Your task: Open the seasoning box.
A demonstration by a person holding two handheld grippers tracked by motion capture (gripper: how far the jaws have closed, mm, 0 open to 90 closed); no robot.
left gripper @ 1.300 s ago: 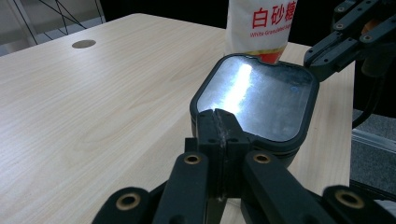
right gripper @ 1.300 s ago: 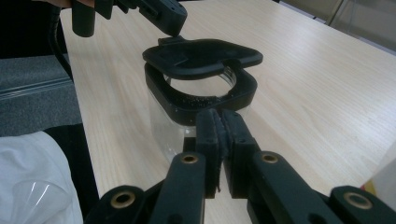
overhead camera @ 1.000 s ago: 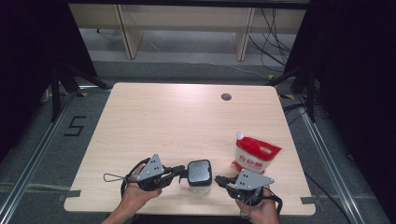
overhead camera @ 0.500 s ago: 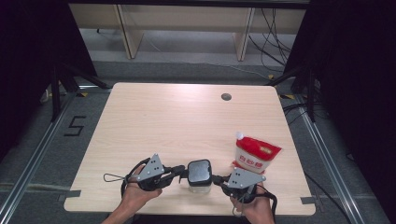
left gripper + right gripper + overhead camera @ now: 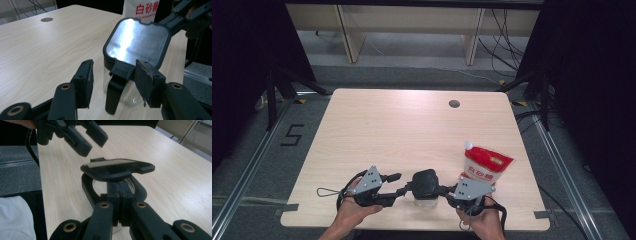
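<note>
A clear jar with a black, metal-topped lid stands near the table's front edge between my two grippers. In the left gripper view the lid is tilted up. Its black latch hangs between the pads of my left gripper, and neither pad touches it. Those jaws have just been opening. The left gripper sits just left of the jar. My right gripper is shut under the raised lid, pinching the jar at its rim, and reaches in from the right.
A white and red pouch with a spout stands right of the jar, close behind my right hand. A round cable hole lies at the table's far side. Bare wood stretches behind the jar. The front edge runs just below both hands.
My left gripper's jaws have parted from the lid's latch, which they held before. The right gripper has shifted slightly left toward the jar. The jar has stayed put.
</note>
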